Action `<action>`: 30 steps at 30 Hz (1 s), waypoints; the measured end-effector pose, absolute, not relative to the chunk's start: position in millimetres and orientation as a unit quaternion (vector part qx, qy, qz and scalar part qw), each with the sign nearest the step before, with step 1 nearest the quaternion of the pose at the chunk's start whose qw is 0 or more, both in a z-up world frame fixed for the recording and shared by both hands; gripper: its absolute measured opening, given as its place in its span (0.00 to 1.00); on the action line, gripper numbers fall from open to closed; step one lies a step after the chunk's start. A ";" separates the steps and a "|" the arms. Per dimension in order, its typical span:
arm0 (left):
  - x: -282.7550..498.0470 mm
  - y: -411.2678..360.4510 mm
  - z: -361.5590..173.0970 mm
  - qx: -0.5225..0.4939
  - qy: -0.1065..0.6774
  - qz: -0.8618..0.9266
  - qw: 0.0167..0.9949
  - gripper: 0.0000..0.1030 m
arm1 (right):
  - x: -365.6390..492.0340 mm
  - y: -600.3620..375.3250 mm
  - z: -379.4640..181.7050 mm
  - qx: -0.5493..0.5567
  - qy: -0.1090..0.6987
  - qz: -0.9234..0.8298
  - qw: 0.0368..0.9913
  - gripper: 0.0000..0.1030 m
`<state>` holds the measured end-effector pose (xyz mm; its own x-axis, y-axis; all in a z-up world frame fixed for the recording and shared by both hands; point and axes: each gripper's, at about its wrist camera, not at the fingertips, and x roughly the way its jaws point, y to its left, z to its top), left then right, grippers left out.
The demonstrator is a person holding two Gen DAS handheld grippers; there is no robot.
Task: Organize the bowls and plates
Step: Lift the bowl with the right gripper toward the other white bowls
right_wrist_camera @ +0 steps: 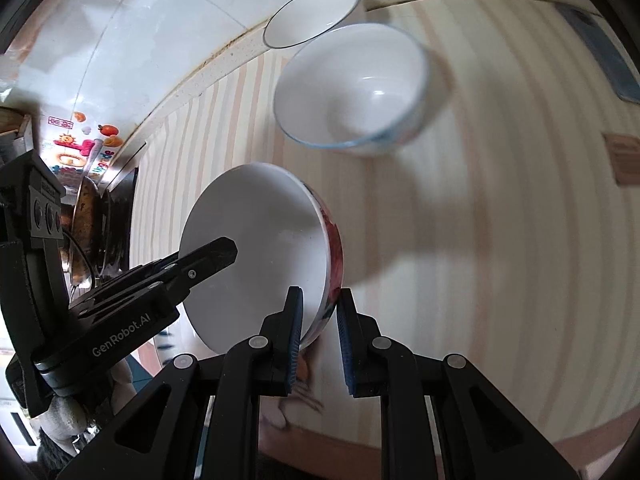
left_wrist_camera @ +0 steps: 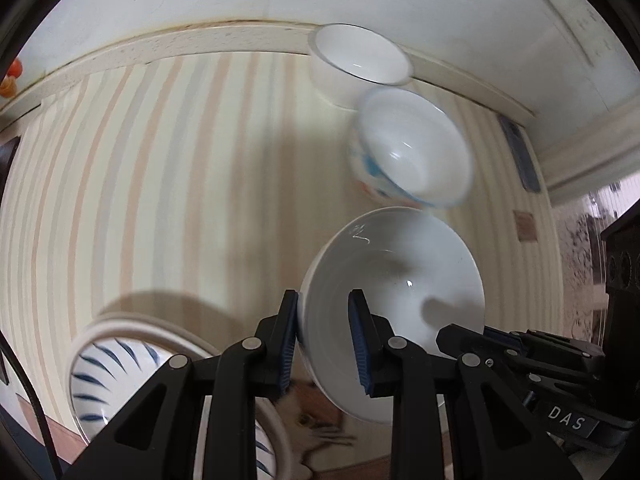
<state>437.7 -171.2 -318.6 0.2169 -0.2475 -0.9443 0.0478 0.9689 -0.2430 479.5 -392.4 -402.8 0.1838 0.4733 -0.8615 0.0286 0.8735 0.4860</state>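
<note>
My left gripper point(left_wrist_camera: 324, 340) and right gripper point(right_wrist_camera: 320, 342) each pinch the tilted bowl's point(left_wrist_camera: 394, 312) rim, lifted off the worktop point(left_wrist_camera: 160, 180) | blue-patterned bowl point(left_wrist_camera: 412, 148) at 1 o'clock | risk: uneven pull twists bowl loose.

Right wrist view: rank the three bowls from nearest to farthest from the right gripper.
1. Red-patterned bowl, its rim between the right gripper's fingers.
2. Blue-rimmed bowl, beyond it on the striped cloth.
3. Plain white bowl, farthest, at the cloth's far edge by the wall.

Two bowls point(left_wrist_camera: 412, 148) behind held bowl point(left_wrist_camera: 396, 280) (table's point(left_wrist_camera: 160, 160) far edge).
</note>
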 end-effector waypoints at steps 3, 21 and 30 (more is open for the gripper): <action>426.0 -194.7 -315.9 -0.062 0.614 -0.107 0.779 0.22 | 459.5 -408.9 -398.6 0.207 0.618 0.140 0.745 0.18; 392.7 -261.6 -357.2 -0.003 0.641 -0.147 0.754 0.22 | 387.6 -483.3 -433.2 0.232 0.629 0.084 0.737 0.18; 390.7 -257.6 -349.6 -0.013 0.649 -0.150 0.745 0.23 | 383.5 -489.7 -439.2 0.250 0.649 0.087 0.713 0.21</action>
